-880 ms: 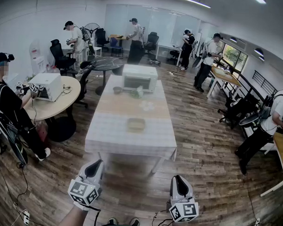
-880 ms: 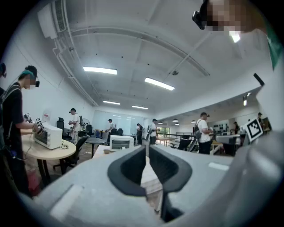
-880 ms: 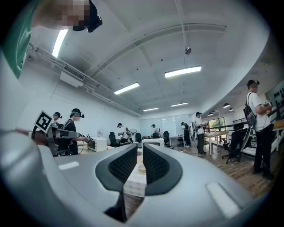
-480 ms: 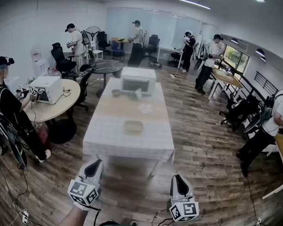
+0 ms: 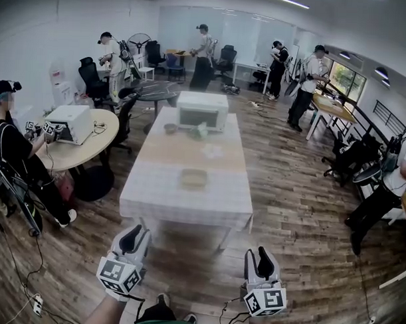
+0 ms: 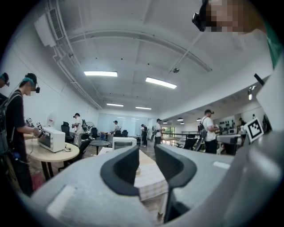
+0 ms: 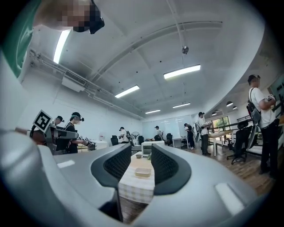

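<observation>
1. The left gripper (image 5: pixel 135 233) is held low in front of the person. Its jaws are spread apart and nothing is between them; in the left gripper view only the far cloth-covered table shows through the gap.
2. The right gripper (image 5: pixel 261 258) is held level with it, well apart to the right. Its jaws are likewise released and empty, and in the right gripper view they frame a distant shallow dish (image 7: pixel 143 172).
3. That dish lies flat near the middle of a long tabletop (image 5: pixel 152 193) covered by a pale checked cloth. The tabletop is straight ahead of both grippers and well clear of them.
4. Farther along the same tabletop a white toaster oven (image 5: pixel 201 110) stands at the far end. A small bowl (image 5: pixel 169 128) and a green item (image 5: pixel 199 131) sit just in front of it; what the green item is cannot be made out.
5. To the left, a person (image 5: pixel 10 148) in dark clothes stands at a round table (image 5: pixel 73 155) that carries a second white oven (image 5: pixel 69 123).
6. Both tables stand on a wooden plank floor (image 5: pixel 291 214). Several more people stand among office chairs and desks at the back and right of the room.
</observation>
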{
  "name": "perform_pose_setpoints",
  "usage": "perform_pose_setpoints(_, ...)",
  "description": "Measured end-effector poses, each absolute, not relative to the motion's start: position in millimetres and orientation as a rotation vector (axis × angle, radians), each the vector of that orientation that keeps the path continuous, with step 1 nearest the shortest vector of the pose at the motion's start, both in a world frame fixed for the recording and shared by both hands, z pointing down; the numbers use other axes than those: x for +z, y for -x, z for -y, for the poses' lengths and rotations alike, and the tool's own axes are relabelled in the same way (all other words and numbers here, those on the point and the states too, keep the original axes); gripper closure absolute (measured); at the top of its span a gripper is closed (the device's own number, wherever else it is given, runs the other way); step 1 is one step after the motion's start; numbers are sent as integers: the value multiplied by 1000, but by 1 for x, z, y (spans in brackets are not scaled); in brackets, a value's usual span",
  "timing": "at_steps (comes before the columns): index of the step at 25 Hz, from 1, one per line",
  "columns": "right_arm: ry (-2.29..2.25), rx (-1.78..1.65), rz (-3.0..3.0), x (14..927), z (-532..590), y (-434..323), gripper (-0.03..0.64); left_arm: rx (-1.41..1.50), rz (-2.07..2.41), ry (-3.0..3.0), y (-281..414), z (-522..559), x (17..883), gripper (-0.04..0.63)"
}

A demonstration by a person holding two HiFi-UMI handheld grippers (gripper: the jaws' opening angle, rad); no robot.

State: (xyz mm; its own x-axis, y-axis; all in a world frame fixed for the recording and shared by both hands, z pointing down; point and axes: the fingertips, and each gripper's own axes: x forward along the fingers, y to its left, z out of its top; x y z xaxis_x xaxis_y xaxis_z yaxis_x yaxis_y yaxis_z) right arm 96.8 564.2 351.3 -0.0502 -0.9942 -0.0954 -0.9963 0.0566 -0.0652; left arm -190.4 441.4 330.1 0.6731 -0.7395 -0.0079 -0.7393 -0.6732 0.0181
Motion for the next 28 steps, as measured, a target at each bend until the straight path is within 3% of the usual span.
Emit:
perform_pose_setpoints(7, 2114, -14, -2188, 367, -518, -111, 480, 17, 1260, -2844, 178, -391, 351, 426)
perform_pose_setpoints(28, 2163, -133, -2173, 357, -263, -77, 480, -97, 1194, -2789, 218, -118, 355, 423)
